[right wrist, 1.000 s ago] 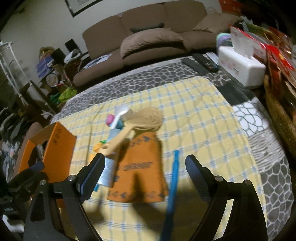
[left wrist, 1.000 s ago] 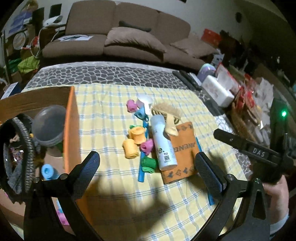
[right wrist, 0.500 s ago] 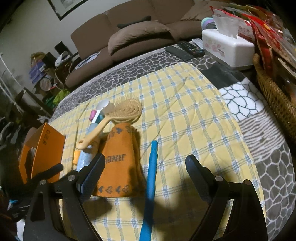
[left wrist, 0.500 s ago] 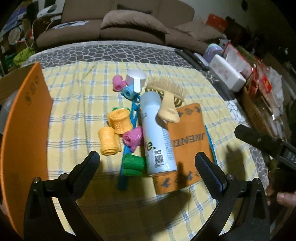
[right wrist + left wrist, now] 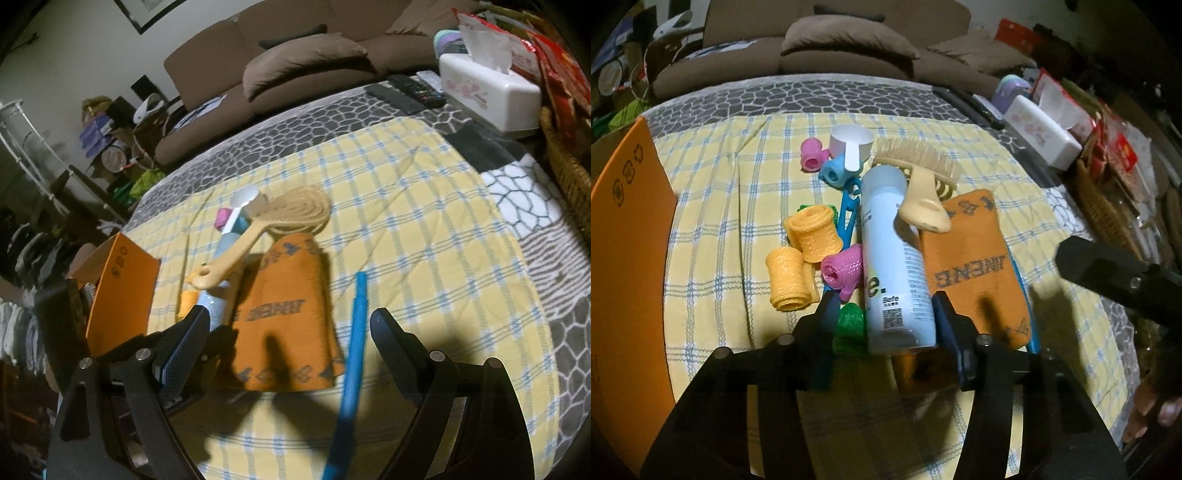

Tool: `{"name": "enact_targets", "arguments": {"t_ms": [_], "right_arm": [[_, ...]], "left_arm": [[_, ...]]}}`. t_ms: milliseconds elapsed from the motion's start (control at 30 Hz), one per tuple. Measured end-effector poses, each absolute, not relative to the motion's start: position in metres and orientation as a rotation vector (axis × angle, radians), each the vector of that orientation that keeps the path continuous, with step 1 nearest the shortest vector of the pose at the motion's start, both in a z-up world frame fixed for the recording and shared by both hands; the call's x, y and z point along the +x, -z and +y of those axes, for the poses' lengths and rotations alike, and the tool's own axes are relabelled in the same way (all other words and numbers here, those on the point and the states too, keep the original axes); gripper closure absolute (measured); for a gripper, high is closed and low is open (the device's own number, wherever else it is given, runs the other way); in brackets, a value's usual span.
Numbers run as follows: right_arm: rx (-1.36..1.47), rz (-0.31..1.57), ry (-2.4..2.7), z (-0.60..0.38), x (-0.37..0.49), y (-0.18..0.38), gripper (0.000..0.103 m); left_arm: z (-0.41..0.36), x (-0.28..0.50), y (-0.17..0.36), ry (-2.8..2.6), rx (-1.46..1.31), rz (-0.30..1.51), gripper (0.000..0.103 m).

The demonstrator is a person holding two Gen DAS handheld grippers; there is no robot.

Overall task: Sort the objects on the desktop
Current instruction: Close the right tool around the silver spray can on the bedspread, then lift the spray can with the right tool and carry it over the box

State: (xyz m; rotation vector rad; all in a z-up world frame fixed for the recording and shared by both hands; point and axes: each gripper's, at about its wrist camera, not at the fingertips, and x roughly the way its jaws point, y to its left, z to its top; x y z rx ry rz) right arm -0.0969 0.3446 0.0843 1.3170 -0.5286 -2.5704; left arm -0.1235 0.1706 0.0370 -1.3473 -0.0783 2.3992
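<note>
**A:** Spray bottle (image 5: pixel 892 254) is what you are after: it lies flat in the middle of the heap on the yellow checked cloth (image 5: pixel 713 206), its base end toward you. Your left gripper (image 5: pixel 886 317) straddles that base end, and its jaws are closing with the bottle between them; I cannot tell yet whether the pads press on it.

**B:** Why take it from that end?

**A:** Probably because the far end is pinned. The brush (image 5: pixel 919 184) rests its handle across the bottle, and the white scoop (image 5: pixel 851 146) and the curlers crowd the top. The pink curler (image 5: pixel 844 269) and the green curler (image 5: pixel 849 321) sit tight against the bottle's left side, so your left jaw has little room there.

**B:** And the other hand?

**A:** Your right gripper (image 5: pixel 288 343) hangs over the orange sock (image 5: pixel 288 306) and the blue stick (image 5: pixel 356 332) with its jaws wide and empty. The orange box (image 5: pixel 624 258) stands at the left edge, likely the place for sorted things.
</note>
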Motion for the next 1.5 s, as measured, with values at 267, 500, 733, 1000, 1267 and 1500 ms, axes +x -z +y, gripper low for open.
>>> {"name": "enact_targets", "arguments": {"t_ms": [267, 500, 733, 1000, 1267, 1500], "right_arm": [[1.309, -0.581, 2.475, 0.321, -0.103, -0.083, 0.019], [1.393, -0.579, 2.349, 0.290, -0.113, -0.067, 0.031], [1.474, -0.566, 2.273, 0.267, -0.119, -0.051, 0.049], [1.508, -0.534, 2.288, 0.264, -0.122, -0.044, 0.061], [1.402, -0.524, 2.326, 0.253, -0.116, -0.073, 0.061], [1.308, -0.461, 2.340, 0.222, -0.111, -0.104, 0.062]], "left_arm": [[0.170, -0.112, -0.047, -2.378, -1.313, -0.055, 0.066], [0.165, -0.092, -0.049, -2.316, -1.343, -0.069, 0.070], [0.157, -0.077, -0.051, -2.275, -1.343, -0.098, 0.069], [0.154, -0.076, -0.055, -2.273, -1.328, -0.118, 0.069], [0.136, -0.071, -0.083, -2.322, -1.241, -0.131, 0.069], [0.103, -0.068, -0.108, -2.364, -1.186, -0.159, 0.069]]}}
